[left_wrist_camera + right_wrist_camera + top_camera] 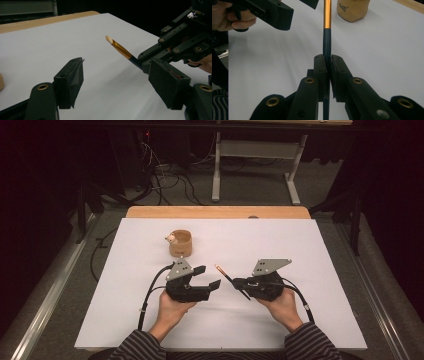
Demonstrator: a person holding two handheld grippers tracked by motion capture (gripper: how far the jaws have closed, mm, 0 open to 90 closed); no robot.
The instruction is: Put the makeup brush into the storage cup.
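Right gripper (328, 62) jaws pinch a slim dark-blue and orange pencil (327, 32); left gripper (117, 82) jaws spread, empty.
Pencil tip angles above the white bench (300, 250), near a round wooden cup (180, 243).

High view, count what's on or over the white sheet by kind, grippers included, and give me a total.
Grippers: 2, the left gripper and the right gripper
Brushes: 1, the brush
Wooden cups: 1, the wooden cup
Total: 4

Orange-and-dark-blue brush (327, 30), tan cup (180, 243), white table sheet (280, 245)
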